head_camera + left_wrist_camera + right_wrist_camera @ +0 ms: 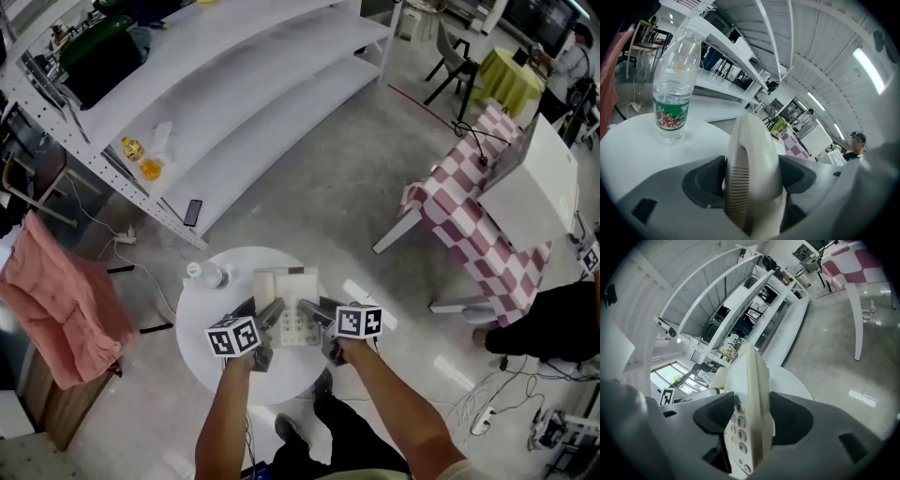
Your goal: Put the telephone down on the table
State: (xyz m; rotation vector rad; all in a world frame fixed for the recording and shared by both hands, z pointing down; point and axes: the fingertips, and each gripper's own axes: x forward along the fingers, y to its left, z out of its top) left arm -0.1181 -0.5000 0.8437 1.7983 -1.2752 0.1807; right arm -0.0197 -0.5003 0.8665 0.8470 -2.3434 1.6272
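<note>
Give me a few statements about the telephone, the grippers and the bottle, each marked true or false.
1. The left gripper is clamped on the telephone. True.
2. The right gripper is open and empty. False: it is shut on the telephone's keypad edge.
3. The water bottle stands upright on the round table. True.
4. The bottle lies to the right of the telephone. False: in the head view it stands to its left.
</note>
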